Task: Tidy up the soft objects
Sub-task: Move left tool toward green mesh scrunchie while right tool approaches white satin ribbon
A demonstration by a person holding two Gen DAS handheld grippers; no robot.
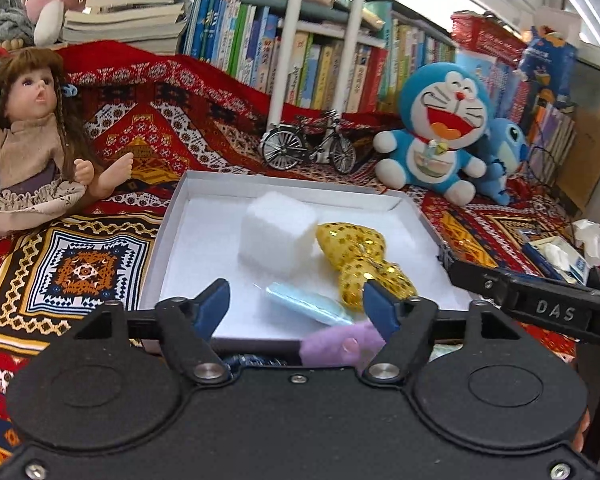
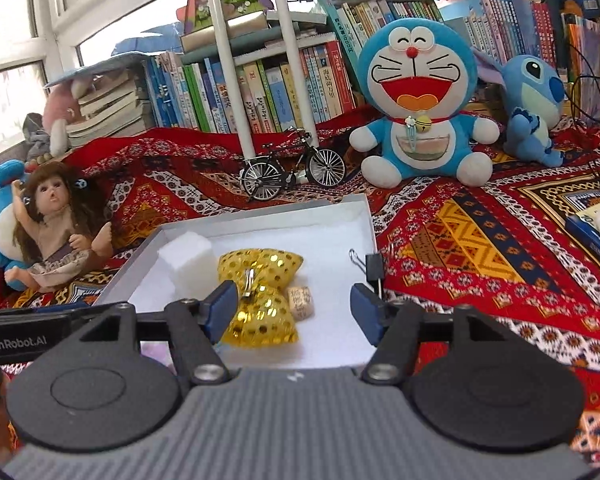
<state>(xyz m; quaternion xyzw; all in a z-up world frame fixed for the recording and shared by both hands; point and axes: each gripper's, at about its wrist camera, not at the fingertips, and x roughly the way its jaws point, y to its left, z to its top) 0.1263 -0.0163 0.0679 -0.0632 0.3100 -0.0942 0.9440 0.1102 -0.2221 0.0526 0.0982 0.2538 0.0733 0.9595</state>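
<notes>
A shallow white box (image 1: 168, 236) (image 2: 364, 220) lies on the patterned red cloth. Inside it are a white foam cube (image 1: 277, 232) (image 2: 188, 258), a gold sequinned bow (image 1: 366, 264) (image 2: 262, 296), a light blue wrapped packet (image 1: 306, 303) and a small cork (image 2: 300, 301). A lilac fuzzy piece (image 1: 340, 340) lies at the box's near edge, under my left gripper. My left gripper (image 1: 298, 304) hovers open over the box's near end, nothing between its blue pads. My right gripper (image 2: 294, 310) is open too, above the bow and cork, gripping nothing.
A black binder clip (image 2: 374, 268) is clamped on the box's right wall. Behind stand a toy bicycle (image 1: 308, 146) (image 2: 292, 170), a blue cat plush (image 1: 440, 128) (image 2: 420, 100), a blue alien plush (image 2: 534, 108), a doll (image 1: 32, 136) (image 2: 56, 224) and rows of books. A tissue pack (image 1: 560, 256) lies right.
</notes>
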